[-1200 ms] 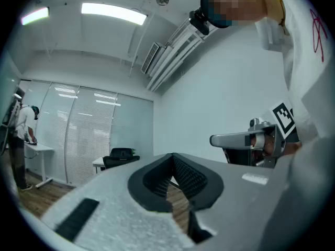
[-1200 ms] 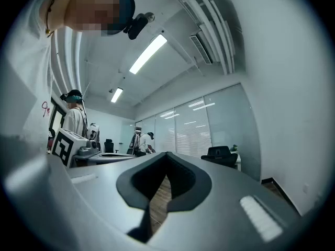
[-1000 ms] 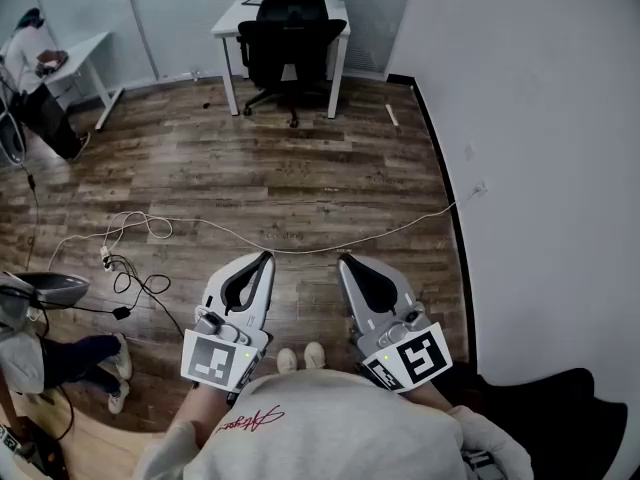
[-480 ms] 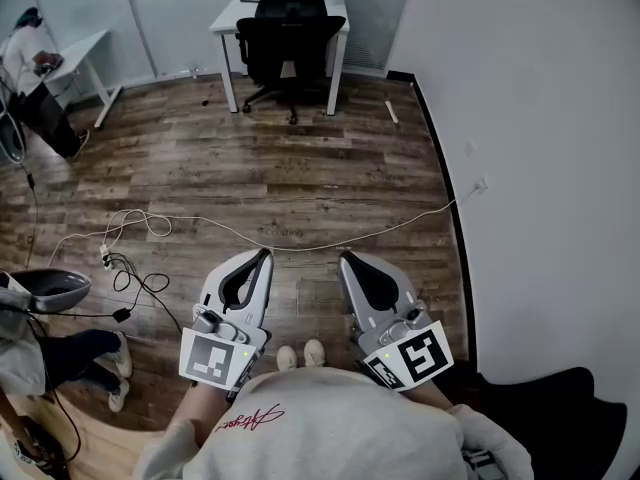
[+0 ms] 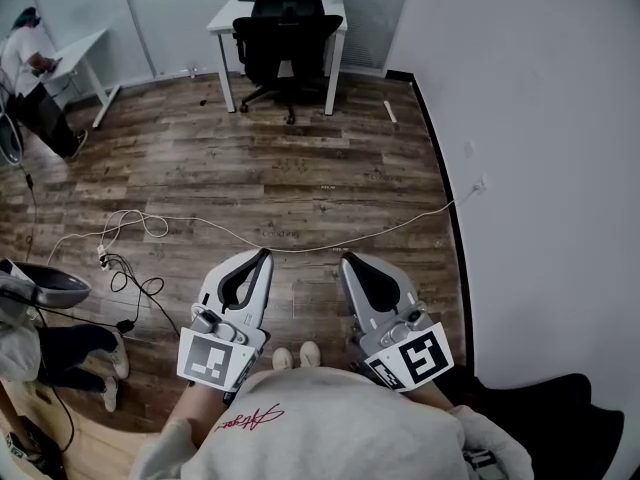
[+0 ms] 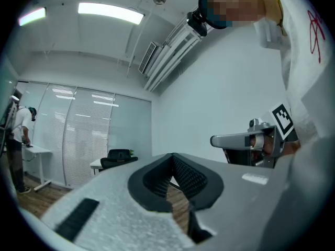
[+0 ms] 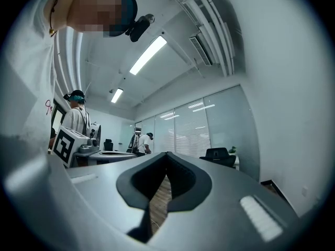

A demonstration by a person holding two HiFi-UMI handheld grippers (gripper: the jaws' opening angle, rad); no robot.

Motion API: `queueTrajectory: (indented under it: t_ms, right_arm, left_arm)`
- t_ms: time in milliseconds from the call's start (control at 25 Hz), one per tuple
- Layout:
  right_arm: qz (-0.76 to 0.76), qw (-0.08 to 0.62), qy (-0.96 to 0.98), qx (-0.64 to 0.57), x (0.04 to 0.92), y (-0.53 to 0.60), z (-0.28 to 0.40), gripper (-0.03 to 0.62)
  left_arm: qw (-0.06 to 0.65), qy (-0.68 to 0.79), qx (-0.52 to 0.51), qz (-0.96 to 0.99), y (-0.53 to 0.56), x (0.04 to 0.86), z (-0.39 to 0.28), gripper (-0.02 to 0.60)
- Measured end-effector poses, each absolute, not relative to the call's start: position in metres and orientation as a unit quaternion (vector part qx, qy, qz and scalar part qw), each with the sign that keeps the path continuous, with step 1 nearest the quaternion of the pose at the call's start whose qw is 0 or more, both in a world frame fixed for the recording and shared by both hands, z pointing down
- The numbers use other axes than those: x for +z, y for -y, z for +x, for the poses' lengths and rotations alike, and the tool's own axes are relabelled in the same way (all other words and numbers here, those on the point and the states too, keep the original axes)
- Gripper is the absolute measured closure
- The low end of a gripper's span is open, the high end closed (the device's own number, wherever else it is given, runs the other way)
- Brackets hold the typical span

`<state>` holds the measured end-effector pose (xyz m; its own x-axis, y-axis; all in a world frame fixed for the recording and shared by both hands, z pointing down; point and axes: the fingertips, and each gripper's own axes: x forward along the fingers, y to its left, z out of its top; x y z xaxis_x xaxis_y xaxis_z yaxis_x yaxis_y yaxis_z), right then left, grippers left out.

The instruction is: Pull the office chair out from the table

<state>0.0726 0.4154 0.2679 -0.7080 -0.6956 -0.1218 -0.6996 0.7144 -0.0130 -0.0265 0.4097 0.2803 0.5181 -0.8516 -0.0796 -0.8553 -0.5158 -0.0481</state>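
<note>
office chair (image 5: 286, 40) same as a second ago: tucked under the surface (image 5: 224, 16), well apart from both hands. left tongs (image 5: 264, 256) and right tongs (image 5: 347, 260) fully closed, holding nothing.

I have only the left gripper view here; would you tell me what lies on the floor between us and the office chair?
Observer: A white cable crosses the wood floor from side to side, well short of the office chair.
Operator: Thank you. Is anyone close beside us?
Observer: Yes, another person's legs show at the lower left of the head view, next to a tangle of dark cable.
Operator: And is the right hand-held gripper carrying anything?
Observer: No, the right hand-held gripper has its jaws together with nothing between them.
</note>
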Motion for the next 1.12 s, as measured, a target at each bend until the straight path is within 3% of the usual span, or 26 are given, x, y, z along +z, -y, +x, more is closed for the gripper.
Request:
queueTrajectory:
  t_ms: [480,1120]
  right_arm:
    - [-0.377,0.055,-0.924,0.021,0.283,-0.402,0.101,0.592]
    - [-0.387,0.048,-0.920,0.036,0.285,-0.339,0.110,0.592]
  left_arm:
    - [0.035,-0.483,0.038,-0.874,-0.401,0.290,0.010,0.581]
    - [0.039,-0.492,0.057,-0.868,-0.336,0.292,0.002,0.581]
